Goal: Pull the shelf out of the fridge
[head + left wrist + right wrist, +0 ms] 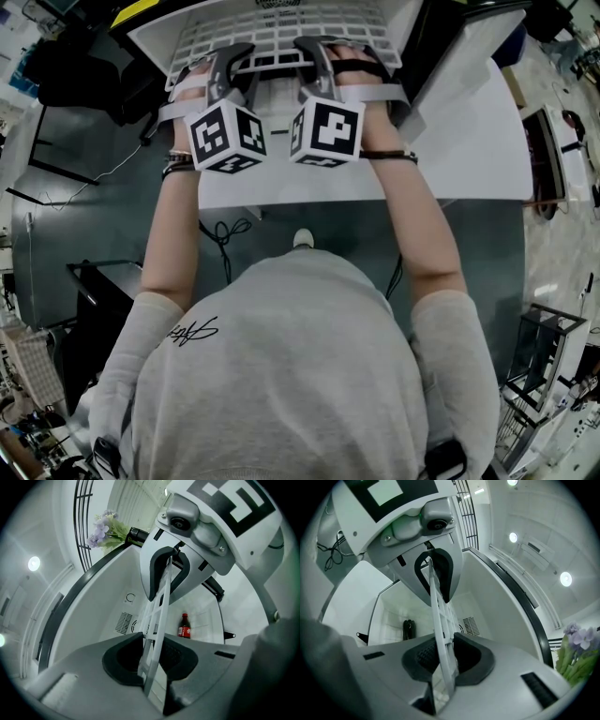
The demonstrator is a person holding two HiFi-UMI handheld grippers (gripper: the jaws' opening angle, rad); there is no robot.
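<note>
1. At the top of the head view, a white slatted shelf (281,28) sticks out toward the person. Both tongs meet its near edge side by side.
2. The left gripper (234,56) is held in the person's left hand (187,94). Its marker cube faces the camera and its jaws reach forward onto the left part of the shelf's front edge.
3. The right gripper (314,49) sits just beside it and is clamped on the same edge slightly to the right. The two marker cubes are close together but not touching.
4. Seen along the left gripper's own jaws, the dark pads are nearly closed. Only the thin white shelf edge stands between them, pinched from both sides.
5. The right gripper view shows the same thing. Its jaws are drawn in to a narrow gap and press on the shelf's rim, which runs on edge between the pads.
6. Each gripper view also shows the other gripper farther along the shelf, gripping it in the same way.
7. Beyond the jaws lies the white inside of the fridge (101,611). It has a small vent (124,622) on the back wall and a cola bottle (184,626) standing inside.
8. Pale purple flowers (105,529) sit outside the fridge's dark door frame.
</note>
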